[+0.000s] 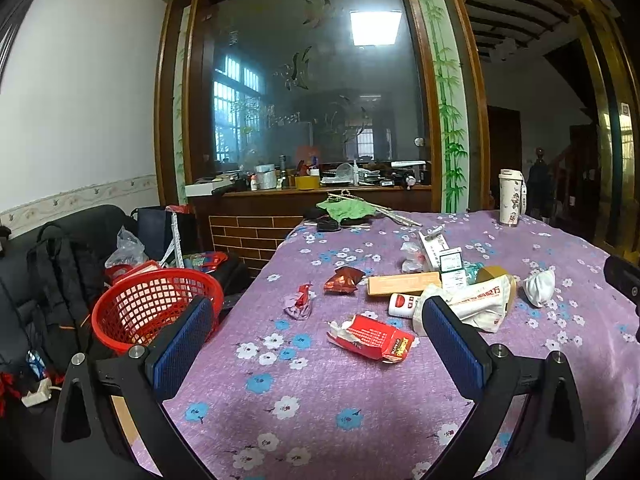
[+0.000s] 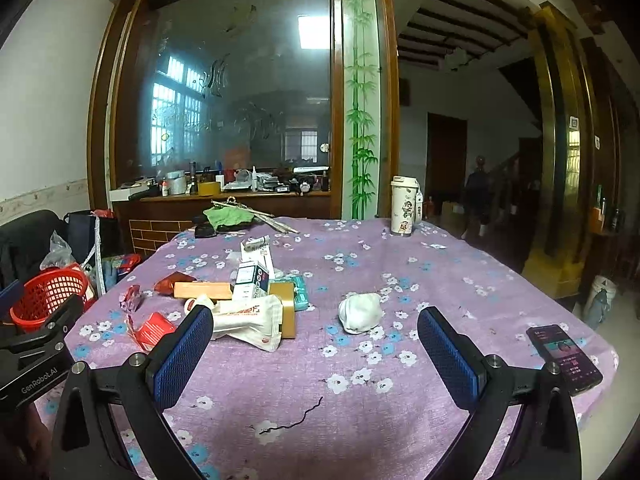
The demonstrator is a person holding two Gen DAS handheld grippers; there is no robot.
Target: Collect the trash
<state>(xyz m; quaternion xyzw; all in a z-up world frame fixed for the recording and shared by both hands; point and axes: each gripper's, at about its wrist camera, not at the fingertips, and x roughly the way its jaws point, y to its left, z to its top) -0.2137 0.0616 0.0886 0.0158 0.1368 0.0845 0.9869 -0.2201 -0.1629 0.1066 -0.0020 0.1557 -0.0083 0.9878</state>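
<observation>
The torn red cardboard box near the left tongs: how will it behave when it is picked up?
The torn red cardboard box looks empty and ripped open, so it is probably light and may crush between the pads. It lies flat on the purple flowered tablecloth, so it should not roll, but would probably slide if pushed.

A torn red carton [image 1: 372, 338] lay flat on the desk [image 1: 304, 392], just ahead between the left hand-held gripper's [image 1: 316, 344] open fingers. Beyond it lay a crumpled wrapper [image 1: 299, 300], a red packet [image 1: 343, 279], a tan box [image 1: 402, 283] and a white bag [image 1: 476, 300]. A white wad [image 2: 359, 313] lay ahead of the right hand-held gripper [image 2: 314, 352]. A red basket [image 1: 154, 304] stood left, off the desk.
</observation>
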